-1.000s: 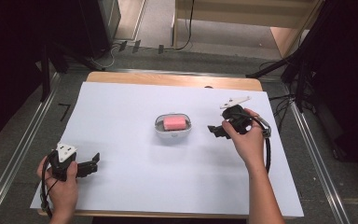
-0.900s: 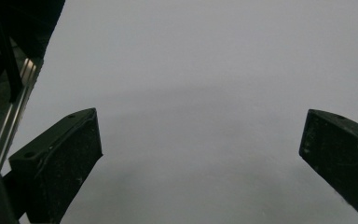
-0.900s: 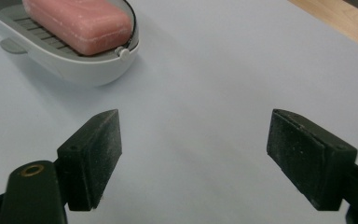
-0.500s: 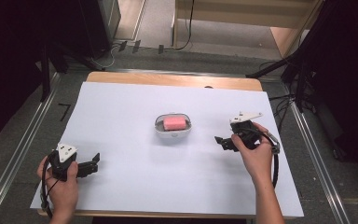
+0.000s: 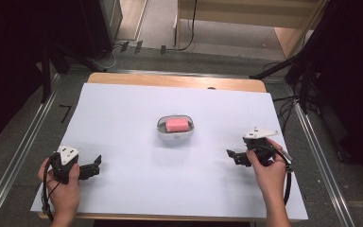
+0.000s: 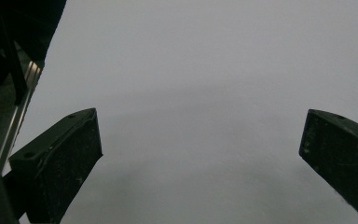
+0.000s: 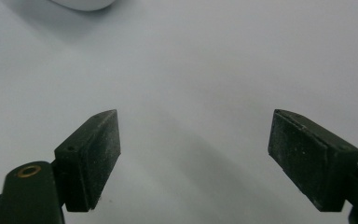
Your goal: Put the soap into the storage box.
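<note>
A small white dish sits at the middle of the white table, and a pink block lies inside it with its long axis running left to right across the table.

The right gripper rests low at the near right, its jaws spread wide and empty; in the right gripper view they frame bare tabletop, with the rim of the dish just showing at the top left edge. So the dish lies ahead of this gripper and off to its left, farther from the person.

The left gripper rests at the near left corner, jaws also wide apart with nothing between them, pointing right over bare table. The dish lies to its right and farther away.

Both grippers stand well apart from the dish. The right one looks somewhat nearer, so it seems the likelier to reach. Jaws closing across the block's short side would need a line running near to far.
</note>
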{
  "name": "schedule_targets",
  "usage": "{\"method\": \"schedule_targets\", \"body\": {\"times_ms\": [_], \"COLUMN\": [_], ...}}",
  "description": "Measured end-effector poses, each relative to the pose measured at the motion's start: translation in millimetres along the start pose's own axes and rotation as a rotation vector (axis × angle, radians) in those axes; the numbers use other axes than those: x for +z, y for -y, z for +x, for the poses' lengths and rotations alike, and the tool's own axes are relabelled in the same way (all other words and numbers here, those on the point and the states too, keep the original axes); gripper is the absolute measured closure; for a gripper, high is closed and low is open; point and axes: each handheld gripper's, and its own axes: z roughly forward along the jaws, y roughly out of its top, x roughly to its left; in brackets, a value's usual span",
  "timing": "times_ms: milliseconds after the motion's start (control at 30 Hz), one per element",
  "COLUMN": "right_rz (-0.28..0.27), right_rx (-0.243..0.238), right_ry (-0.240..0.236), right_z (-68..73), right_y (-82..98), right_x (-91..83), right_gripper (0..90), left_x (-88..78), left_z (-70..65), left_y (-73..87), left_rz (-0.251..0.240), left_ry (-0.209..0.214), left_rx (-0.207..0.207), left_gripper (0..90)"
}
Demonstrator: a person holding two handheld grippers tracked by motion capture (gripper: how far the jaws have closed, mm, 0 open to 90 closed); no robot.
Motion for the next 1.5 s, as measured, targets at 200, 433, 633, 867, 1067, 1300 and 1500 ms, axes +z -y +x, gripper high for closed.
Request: {"method": "schedule_targets", "body": {"times_ms": [200, 433, 633, 867, 1067, 1300, 1500], "right_rz": [-0.025, -0.039, -0.041, -0.053, -0.095, -0.147, -0.155], "right_rx": [0.04, 0.061, 0.106, 0.129, 0.156, 0.147, 0.152], "right_ry": [0.011, 0.034, 0.064, 0.063, 0.084, 0.126, 0.081], "right_z": [-3.9, -8.0, -13.7, -18.1, -22.1, -17.3, -18.9], "right_y": [20.3, 45.4, 75.2, 98.1, 109.9, 116.9, 118.5], "right_x": [-10.6, -21.8, -30.8, -40.0, -52.9, -59.1, -59.4], "right_gripper": [17.2, 16.9, 16.7, 16.5, 16.2, 13.4, 13.6], "left_x": [-0.1, 0.0, 0.1, 0.0, -0.3, 0.0, 0.0], "left_z": [-0.6, -1.3, -1.5, -0.8, 0.0, 0.5, 0.7], "left_y": [0.0, 0.1, 0.2, 0.0, 0.3, 0.2, 0.1], "left_rz": [-0.001, -0.004, -0.004, -0.002, -0.007, -0.006, -0.004], "left_ry": [-0.007, -0.006, -0.007, -0.006, -0.001, -0.001, 0.001], "left_rx": [0.007, 0.008, 0.011, 0.006, -0.003, -0.005, -0.009], "left_gripper": [0.0, 0.0, 0.0, 0.0, 0.0, 0.0, 0.0]}}
